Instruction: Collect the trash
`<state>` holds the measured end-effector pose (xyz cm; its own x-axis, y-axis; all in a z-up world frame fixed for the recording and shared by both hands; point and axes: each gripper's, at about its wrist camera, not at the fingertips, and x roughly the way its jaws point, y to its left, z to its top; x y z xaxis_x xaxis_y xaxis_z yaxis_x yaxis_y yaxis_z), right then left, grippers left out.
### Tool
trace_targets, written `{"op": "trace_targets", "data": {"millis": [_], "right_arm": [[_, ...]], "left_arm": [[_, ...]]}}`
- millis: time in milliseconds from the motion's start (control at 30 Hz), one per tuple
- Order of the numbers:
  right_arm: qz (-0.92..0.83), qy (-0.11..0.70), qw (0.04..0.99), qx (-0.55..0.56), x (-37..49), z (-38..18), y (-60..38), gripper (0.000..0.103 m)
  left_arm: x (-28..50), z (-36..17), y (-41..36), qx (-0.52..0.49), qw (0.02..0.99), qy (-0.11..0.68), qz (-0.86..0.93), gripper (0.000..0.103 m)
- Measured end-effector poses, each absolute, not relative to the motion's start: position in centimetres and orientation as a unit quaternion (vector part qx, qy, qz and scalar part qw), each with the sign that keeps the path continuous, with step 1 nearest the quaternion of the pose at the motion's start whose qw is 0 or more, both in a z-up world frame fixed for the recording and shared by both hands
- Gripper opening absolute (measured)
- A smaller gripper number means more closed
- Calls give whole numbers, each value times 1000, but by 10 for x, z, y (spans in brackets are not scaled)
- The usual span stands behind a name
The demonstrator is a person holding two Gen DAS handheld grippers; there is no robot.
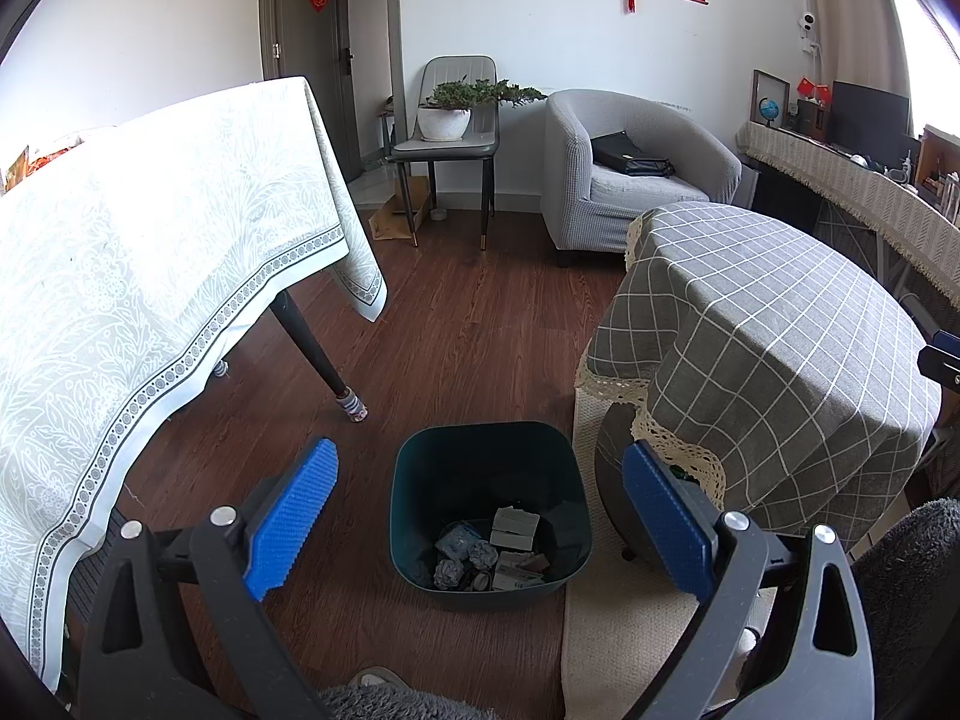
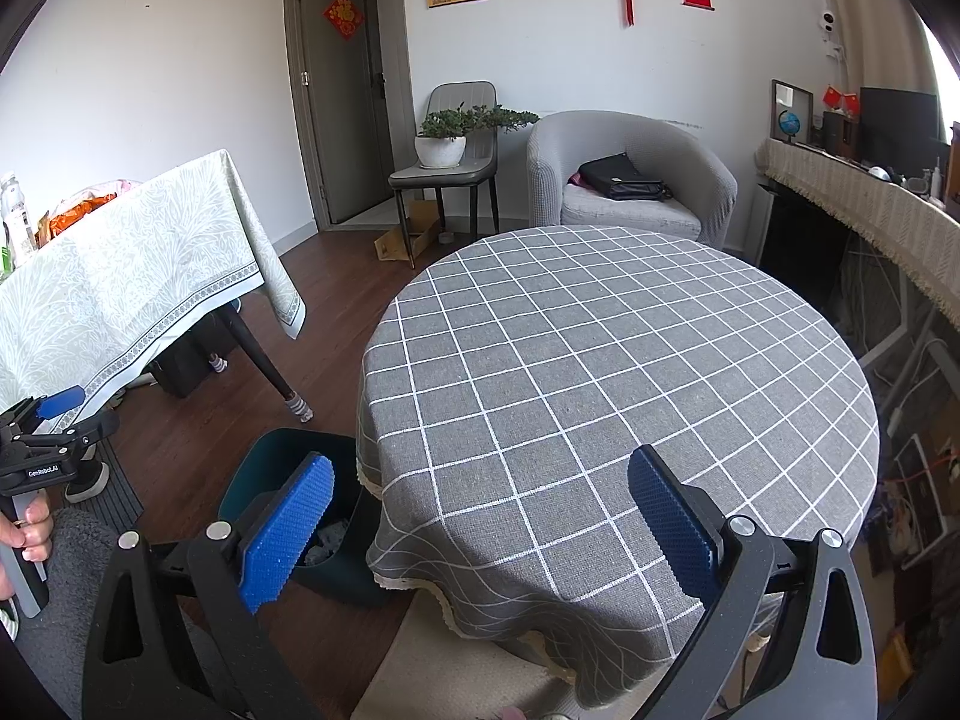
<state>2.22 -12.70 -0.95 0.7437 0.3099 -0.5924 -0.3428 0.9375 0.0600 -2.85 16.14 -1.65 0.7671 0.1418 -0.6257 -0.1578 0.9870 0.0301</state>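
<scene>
On the wooden floor (image 1: pixel 468 330), at six o'clock in the left wrist view, stands a dark green trash bin (image 1: pixel 486 504), open at the top and holding crumpled paper balls (image 1: pixel 483 553), a blue-patterned wad and some small grey cartons (image 1: pixel 515 528). It sits just beside the round surface, with a cream rug (image 1: pixel 624 630) touching its right side. The left tongs (image 1: pixel 474 516) hang above the bin, their blue-padded fingers (image 1: pixel 288 525) spread wide to either side of it and gripping nothing. At three o'clock is the round surface (image 2: pixel 618 396), draped in a grey checked cloth with a lace edge; its top is bare. The right tongs (image 2: pixel 480 525) hover over its near edge, likewise spread wide and empty, and at eight o'clock in that view the bin shows partly behind one blue finger. A hand (image 2: pixel 27 531) at nine o'clock grips the handle of the left tool. At ten o'clock stands a second surface (image 1: pixel 156 228) under a pale leaf-patterned cloth. Farther back, at twelve o'clock, are a grey chair with a potted plant (image 1: pixel 450 111) on its seat and a grey armchair (image 1: pixel 630 174) holding a black bag (image 1: pixel 630 156).
</scene>
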Motion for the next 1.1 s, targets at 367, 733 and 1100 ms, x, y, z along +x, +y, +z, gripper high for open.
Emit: {"op": "trace_targets", "data": {"millis": [367, 733, 1100], "right_arm": [[175, 312, 933, -27, 22, -9, -127, 99], [175, 312, 933, -26, 22, -9, -127, 99], [175, 313, 933, -27, 23, -9, -127, 99]], "left_arm": [[-28, -16, 157, -8, 940, 331, 77, 98], [-28, -15, 157, -9, 940, 332, 77, 98], [-28, -16, 158, -9, 940, 331, 78, 98]]}}
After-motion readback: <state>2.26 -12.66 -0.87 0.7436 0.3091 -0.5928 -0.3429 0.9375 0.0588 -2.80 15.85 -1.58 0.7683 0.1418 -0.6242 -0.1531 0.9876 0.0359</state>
